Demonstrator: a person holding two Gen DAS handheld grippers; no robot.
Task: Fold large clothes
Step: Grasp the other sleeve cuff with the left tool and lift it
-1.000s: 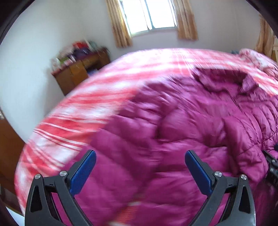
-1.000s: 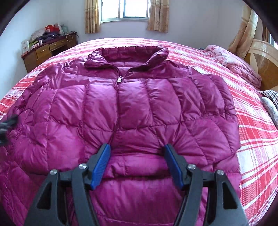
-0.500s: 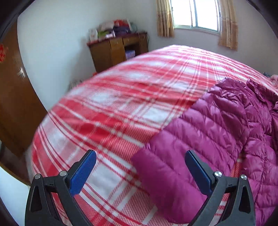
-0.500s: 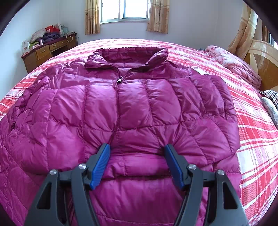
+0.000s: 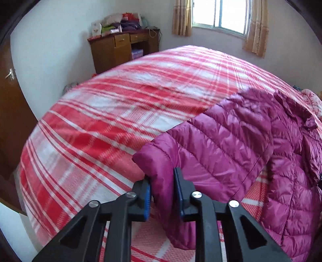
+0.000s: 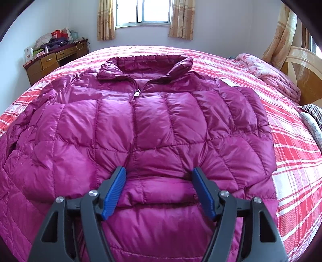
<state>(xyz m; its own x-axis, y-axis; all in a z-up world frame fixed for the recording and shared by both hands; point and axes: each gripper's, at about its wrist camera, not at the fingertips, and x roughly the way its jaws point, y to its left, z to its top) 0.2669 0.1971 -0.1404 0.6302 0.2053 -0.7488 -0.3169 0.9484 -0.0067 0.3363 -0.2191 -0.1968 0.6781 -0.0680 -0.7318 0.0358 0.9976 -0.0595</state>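
In the left wrist view, a brown door [image 5: 12, 112] fills the far left edge, and a wooden desk [image 5: 122, 50] piled with bags and clothes stands in the upper left against the white wall. The bed [image 5: 112, 112], spread with a red and white plaid cover, takes the middle of the frame. At lower centre the left tongs [image 5: 162, 191] are clamped on the sleeve cuff [image 5: 159, 161] of the magenta puffer jacket [image 5: 281, 161], blue pads [image 5: 147, 199] pressed to either side of the bunched fabric. The sleeve runs up and to the right from there, narrow quilted ribs catching the light, to the body of the jacket at the right edge. In the right wrist view the same desk [image 6: 54, 58] sits upper left and the curtained window [image 6: 143, 12] top centre. The jacket [image 6: 140, 125] lies face up across the middle of the bed [image 6: 291, 141], glossy, quilted in big puffy squares, zipped nearly to the top with the collar [image 6: 145, 64] standing open toward the window. The right tongs [image 6: 159, 187] at the bottom centre stand wide apart, holding nothing, their tips resting on or just above the hem band. A pink quilt [image 6: 267, 72] and wooden headboard [image 6: 301, 66] are at the upper right.
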